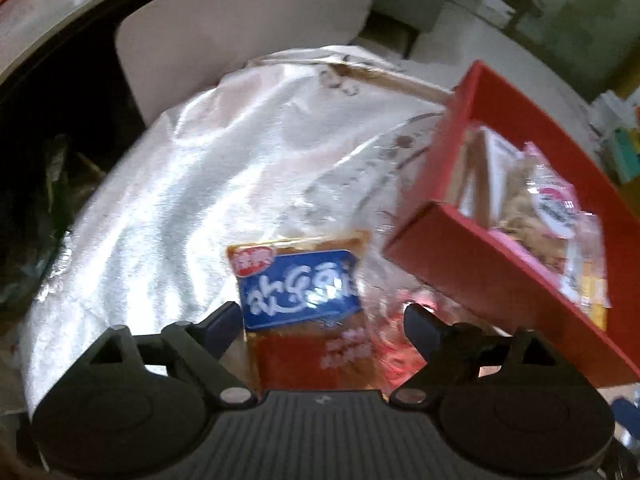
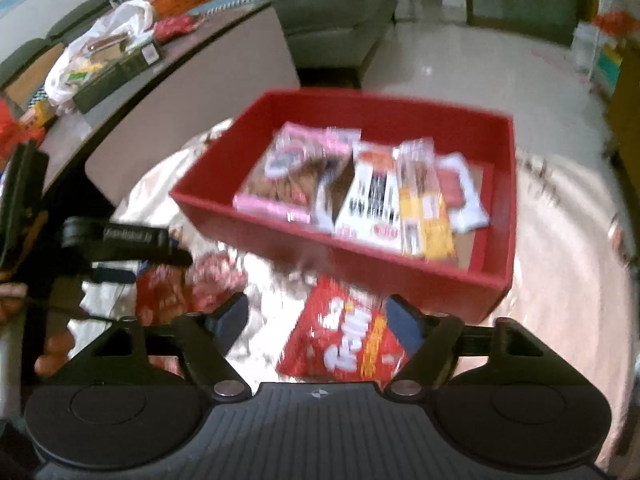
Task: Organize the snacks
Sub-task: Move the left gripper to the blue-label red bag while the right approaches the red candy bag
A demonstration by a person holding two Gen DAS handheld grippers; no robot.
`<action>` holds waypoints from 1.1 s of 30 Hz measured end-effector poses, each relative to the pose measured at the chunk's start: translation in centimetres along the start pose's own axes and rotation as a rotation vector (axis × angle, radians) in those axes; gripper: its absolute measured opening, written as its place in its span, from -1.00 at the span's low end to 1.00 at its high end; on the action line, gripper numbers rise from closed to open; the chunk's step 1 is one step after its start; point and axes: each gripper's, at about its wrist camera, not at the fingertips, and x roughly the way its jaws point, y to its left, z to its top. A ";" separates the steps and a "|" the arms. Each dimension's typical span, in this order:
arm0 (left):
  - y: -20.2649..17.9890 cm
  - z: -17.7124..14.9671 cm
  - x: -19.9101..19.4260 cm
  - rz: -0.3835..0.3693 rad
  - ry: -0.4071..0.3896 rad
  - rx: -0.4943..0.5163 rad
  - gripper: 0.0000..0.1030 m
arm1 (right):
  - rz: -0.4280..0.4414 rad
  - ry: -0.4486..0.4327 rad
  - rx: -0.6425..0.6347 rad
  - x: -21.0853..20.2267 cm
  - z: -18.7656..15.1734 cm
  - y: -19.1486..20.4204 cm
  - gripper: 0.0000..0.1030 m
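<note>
Both my claws hang released: left gripper (image 1: 322, 320) straddles the blue-and-brown snack packet (image 1: 304, 300) on the white cloth (image 1: 180, 200), right gripper (image 2: 316, 320) over the red foil bag (image 2: 344, 340). I should clench mid-packet, then lift clear of the red cardboard box's (image 2: 400, 276) wall.

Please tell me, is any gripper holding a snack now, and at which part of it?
Nothing is held. The left gripper is open around the blue-labelled snack packet; the right gripper is open over the red snack bag.
</note>
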 end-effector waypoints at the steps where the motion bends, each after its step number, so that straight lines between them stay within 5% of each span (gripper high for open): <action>1: 0.0 0.0 0.1 0.004 -0.007 0.004 0.61 | 0.016 0.012 0.018 0.3 -0.2 -0.6 0.65; 12: -1.4 -2.2 -1.0 -0.006 0.010 0.240 0.40 | 0.064 0.043 0.038 4.5 -0.3 -1.9 0.74; 15: -1.2 -2.3 -1.2 -0.023 0.018 0.268 0.39 | 0.136 0.071 0.058 4.7 -0.7 -1.1 0.76; 19: -0.6 -1.6 -1.3 -0.053 0.045 0.250 0.39 | 0.264 0.188 0.043 3.7 -2.7 1.4 0.73; 27: 1.3 -0.2 -1.1 -0.109 0.062 0.067 0.47 | 0.247 0.192 0.052 -0.9 -5.5 2.3 0.74; 33: -1.7 -1.4 -0.3 0.023 0.009 0.152 0.56 | 0.206 0.152 0.200 -1.5 -6.2 1.1 0.78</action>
